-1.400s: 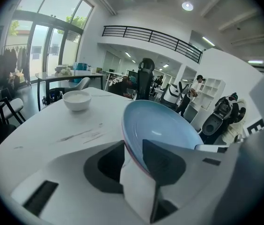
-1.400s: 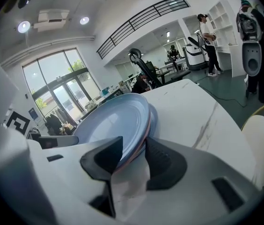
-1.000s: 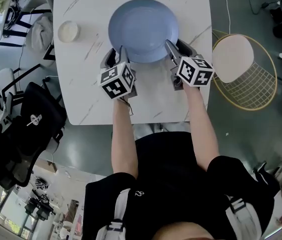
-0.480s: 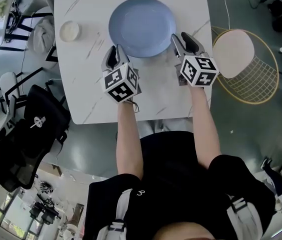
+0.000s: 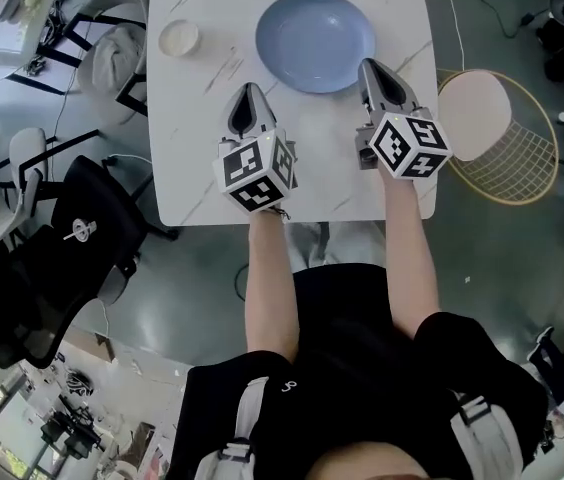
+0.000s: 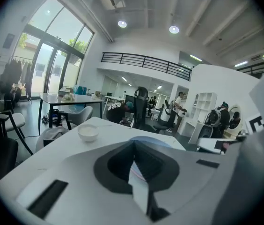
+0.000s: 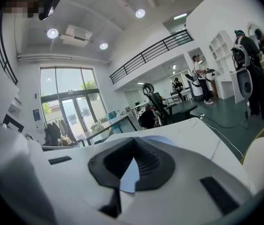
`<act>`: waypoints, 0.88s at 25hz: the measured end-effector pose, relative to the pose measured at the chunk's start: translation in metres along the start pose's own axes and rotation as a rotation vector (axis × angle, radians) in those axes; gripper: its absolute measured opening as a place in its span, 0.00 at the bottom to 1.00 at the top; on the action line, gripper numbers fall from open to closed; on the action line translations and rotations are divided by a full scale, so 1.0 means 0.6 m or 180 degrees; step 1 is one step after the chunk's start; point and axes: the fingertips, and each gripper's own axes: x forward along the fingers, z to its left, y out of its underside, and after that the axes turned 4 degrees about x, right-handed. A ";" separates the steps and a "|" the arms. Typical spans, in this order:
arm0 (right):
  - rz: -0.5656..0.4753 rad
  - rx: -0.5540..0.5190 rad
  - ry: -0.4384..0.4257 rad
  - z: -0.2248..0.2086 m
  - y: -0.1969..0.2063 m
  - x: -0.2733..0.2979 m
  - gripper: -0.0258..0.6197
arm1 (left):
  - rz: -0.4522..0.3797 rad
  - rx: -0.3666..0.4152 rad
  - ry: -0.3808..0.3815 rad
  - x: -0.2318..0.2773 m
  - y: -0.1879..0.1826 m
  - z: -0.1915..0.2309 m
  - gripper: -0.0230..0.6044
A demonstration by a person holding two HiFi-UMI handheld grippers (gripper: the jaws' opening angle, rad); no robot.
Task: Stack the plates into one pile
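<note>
One blue plate (image 5: 314, 40) lies flat on the white marble table (image 5: 202, 168), towards its far side. My left gripper (image 5: 247, 93) hovers over the table near-left of the plate, clear of it, jaws shut with nothing between them. My right gripper (image 5: 370, 68) is just off the plate's right rim, also shut and empty. In the left gripper view the shut jaws of the left gripper (image 6: 134, 146) point at the plate (image 6: 156, 141). The right gripper view shows that gripper (image 7: 133, 142) shut, with a sliver of the plate (image 7: 167, 140) beyond it.
A small white bowl (image 5: 178, 37) sits at the table's far left, also seen in the left gripper view (image 6: 88, 131). A round chair with a gold wire frame (image 5: 492, 133) stands right of the table. A black office chair (image 5: 52, 258) is at the left.
Both grippers have drawn back from the plate's near rim, and their jaws have gone from open to shut. The plate has stayed on the table.
</note>
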 end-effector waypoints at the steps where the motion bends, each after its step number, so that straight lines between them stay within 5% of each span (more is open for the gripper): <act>1: -0.0042 -0.0019 -0.0046 0.019 -0.007 -0.006 0.05 | -0.0062 -0.0002 0.0011 -0.014 -0.010 0.006 0.06; 12: -0.0632 -0.0302 -0.0557 0.231 -0.107 -0.072 0.05 | -0.0815 0.0039 0.0087 -0.157 -0.154 0.066 0.06; 22: -0.0997 -0.1166 -0.0806 0.364 -0.166 -0.143 0.05 | -0.1361 0.0417 0.0179 -0.250 -0.259 0.067 0.06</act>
